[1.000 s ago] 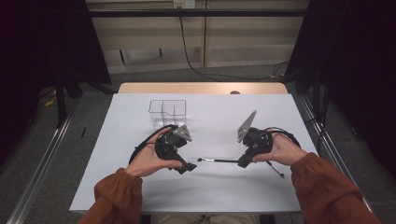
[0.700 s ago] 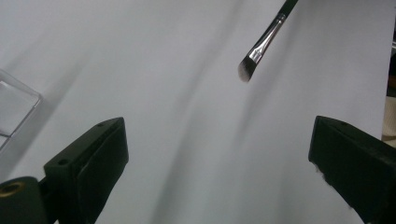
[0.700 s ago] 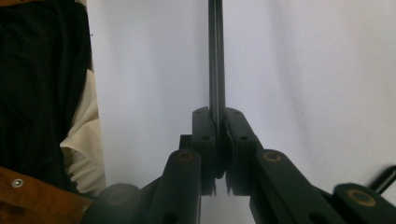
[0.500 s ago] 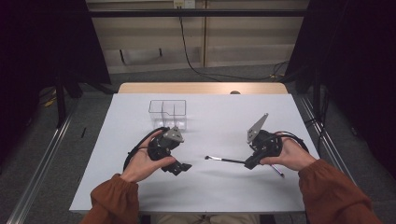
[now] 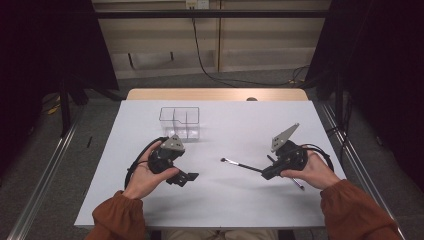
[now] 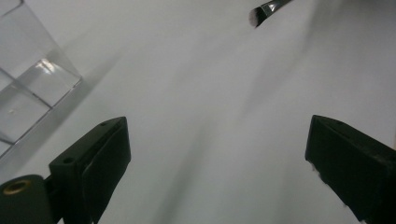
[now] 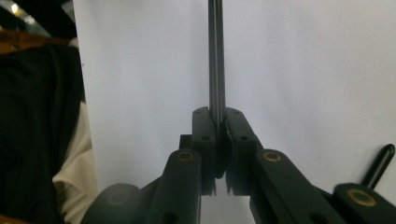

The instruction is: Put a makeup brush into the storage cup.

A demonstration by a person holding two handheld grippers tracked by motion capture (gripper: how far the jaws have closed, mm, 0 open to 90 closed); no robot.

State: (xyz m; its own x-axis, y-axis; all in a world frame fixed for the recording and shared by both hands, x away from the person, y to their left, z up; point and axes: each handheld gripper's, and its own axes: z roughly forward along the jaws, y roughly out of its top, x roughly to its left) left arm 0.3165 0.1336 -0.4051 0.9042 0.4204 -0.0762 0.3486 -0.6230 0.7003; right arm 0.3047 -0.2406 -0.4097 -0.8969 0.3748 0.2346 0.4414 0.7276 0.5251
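High view: brush held far from its bristles

High view: right gripper (image 5: 267,173) clamps the brush (image 5: 240,165) above the table (image 5: 225,210); clear organizer (image 5: 180,122) stands beyond the left gripper (image 5: 187,177).
Left gripper view: jaws wide apart, empty; bristles (image 6: 256,16) ahead.
Right gripper view: jaws closed on the handle (image 7: 215,70); such a thin handle could pivot or slip.

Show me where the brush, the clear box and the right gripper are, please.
brush (image 5: 240,165): high view, on its thin dark handle.
clear box (image 5: 179,121): high view, on its divided wall.
right gripper (image 7: 219,144): right gripper view, between its jaw tips, shut on the brush.
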